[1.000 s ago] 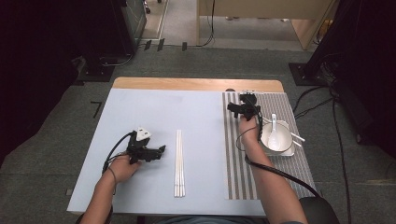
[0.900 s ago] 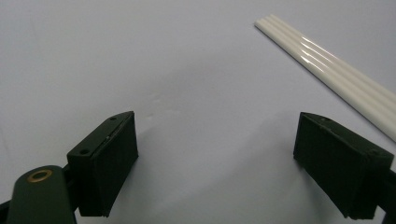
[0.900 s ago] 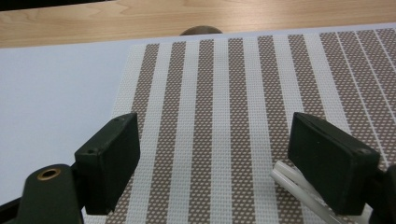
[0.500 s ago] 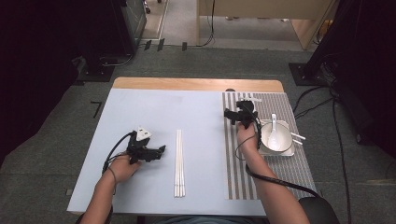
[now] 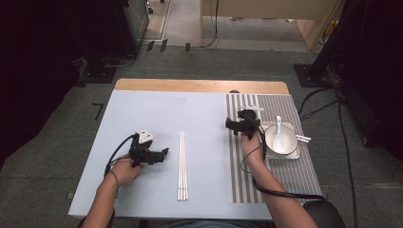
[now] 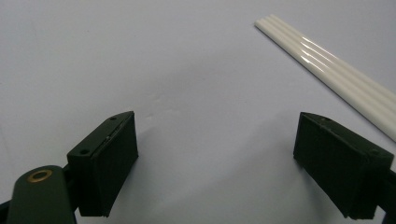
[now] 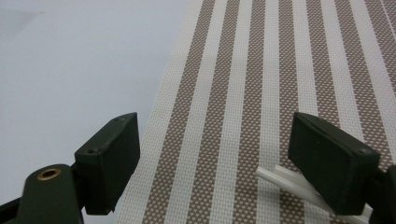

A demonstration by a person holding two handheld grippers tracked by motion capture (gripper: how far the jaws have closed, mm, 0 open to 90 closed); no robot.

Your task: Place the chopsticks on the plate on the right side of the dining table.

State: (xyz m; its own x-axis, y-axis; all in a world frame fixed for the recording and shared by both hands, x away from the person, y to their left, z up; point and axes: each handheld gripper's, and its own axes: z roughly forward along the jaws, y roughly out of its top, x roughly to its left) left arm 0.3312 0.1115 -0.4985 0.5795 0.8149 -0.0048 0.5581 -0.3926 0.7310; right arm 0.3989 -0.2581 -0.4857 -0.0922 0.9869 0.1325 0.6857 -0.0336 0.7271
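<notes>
The left gripper (image 5: 161, 153) is held with jaws spread over bare blue tabletop (image 5: 157, 114), just left of four white chopsticks (image 5: 182, 165) lying side by side. The right gripper (image 5: 234, 124), jaws also spread and empty, is held at the striped placemat's (image 5: 285, 175) left edge. One bowl (image 5: 280, 139) with one spoon (image 5: 278, 127) is seen beside it.

Chopsticks (image 6: 341, 65) cut off at right edge; white sticks (image 7: 285, 179) partly hidden behind right tool (image 7: 219, 163) jaw.
</notes>
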